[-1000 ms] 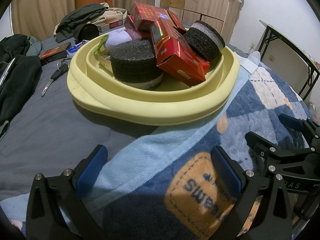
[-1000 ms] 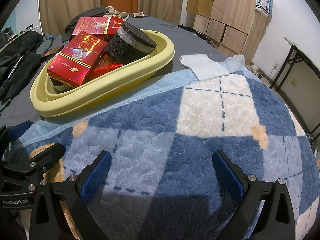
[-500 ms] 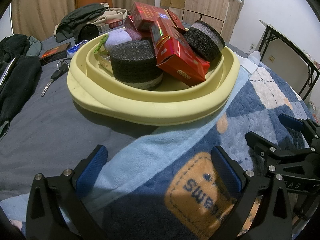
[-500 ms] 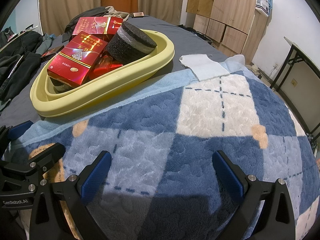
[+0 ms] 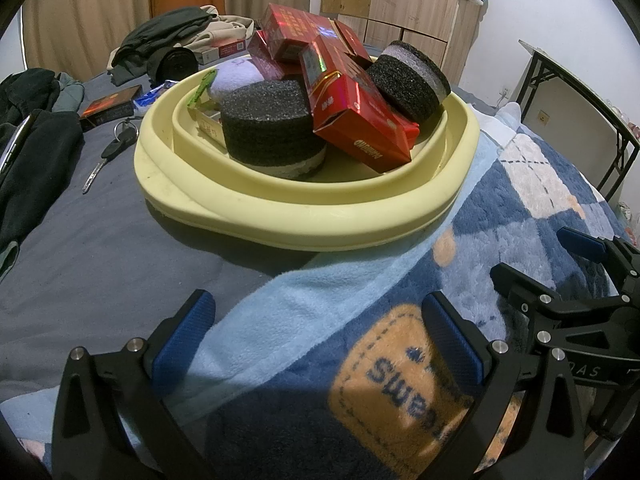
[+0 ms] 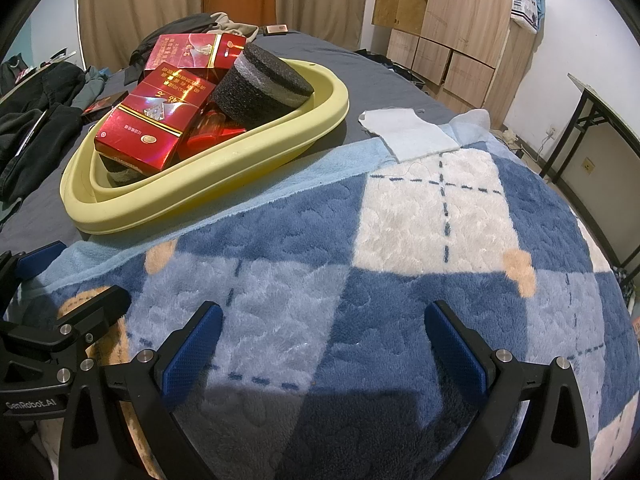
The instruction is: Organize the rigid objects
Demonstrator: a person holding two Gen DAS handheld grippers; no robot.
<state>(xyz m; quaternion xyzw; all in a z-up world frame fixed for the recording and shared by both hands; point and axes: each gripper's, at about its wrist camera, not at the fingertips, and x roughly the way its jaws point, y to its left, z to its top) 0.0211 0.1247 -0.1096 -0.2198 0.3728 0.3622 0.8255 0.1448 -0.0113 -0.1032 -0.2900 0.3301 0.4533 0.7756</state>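
A pale yellow basin (image 5: 304,216) (image 6: 224,168) sits on the bed. It holds several red boxes (image 5: 352,120) (image 6: 156,128), two black foam discs (image 5: 268,128) (image 6: 264,84) and a lilac ball (image 5: 236,76). My left gripper (image 5: 320,336) is open and empty, low over the blanket in front of the basin. My right gripper (image 6: 320,344) is open and empty, over the blue checked blanket (image 6: 400,248) to the right of the basin. Each gripper shows at the edge of the other's view.
Dark clothes (image 5: 36,152) lie at the left. Keys (image 5: 112,148) and a small dark red box (image 5: 108,106) lie on the grey sheet beside the basin. A white cloth (image 6: 408,132) lies beyond the blanket. Wooden cabinets (image 6: 448,32) and a black-framed table (image 6: 600,120) stand at the right.
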